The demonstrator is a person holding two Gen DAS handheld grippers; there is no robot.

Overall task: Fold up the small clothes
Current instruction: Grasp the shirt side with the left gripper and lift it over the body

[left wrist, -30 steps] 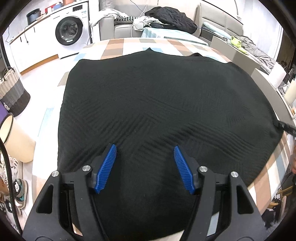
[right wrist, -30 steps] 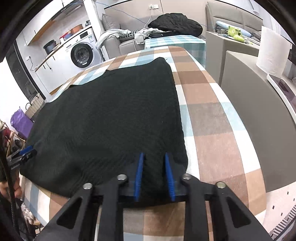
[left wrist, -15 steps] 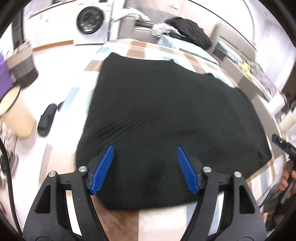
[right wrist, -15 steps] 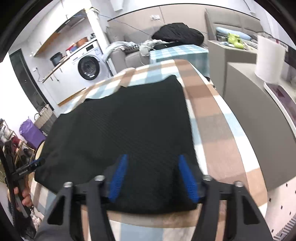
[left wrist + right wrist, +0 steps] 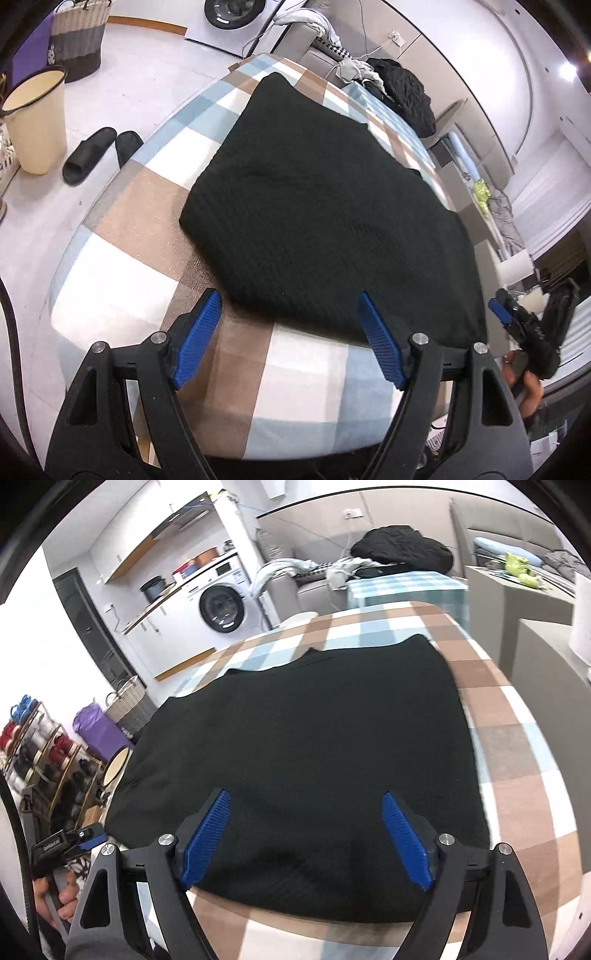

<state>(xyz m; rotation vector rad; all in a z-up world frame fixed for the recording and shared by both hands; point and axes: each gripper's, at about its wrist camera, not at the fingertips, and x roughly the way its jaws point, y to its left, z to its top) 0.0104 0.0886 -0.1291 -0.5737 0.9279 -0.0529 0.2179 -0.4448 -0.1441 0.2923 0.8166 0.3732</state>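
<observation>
A black knit garment (image 5: 325,206) lies spread flat on the checked tablecloth (image 5: 122,266); it also shows in the right wrist view (image 5: 314,746). My left gripper (image 5: 288,339) is open and empty, hovering over the tablecloth just off the garment's near left edge. My right gripper (image 5: 310,838) is open and empty above the garment's near edge. The right gripper also shows at the far right of the left wrist view (image 5: 517,321), and the left gripper at the lower left of the right wrist view (image 5: 70,843).
On the floor to the left are black slippers (image 5: 96,151), a cream bin (image 5: 35,122) and a woven basket (image 5: 75,35). A washing machine (image 5: 221,605) stands at the back. A grey counter (image 5: 546,653) borders the table's right side. A sofa holds piled clothes (image 5: 402,550).
My right gripper has opened and let go of the garment's near edge. My left gripper has pulled back and to the left, off the garment onto bare tablecloth.
</observation>
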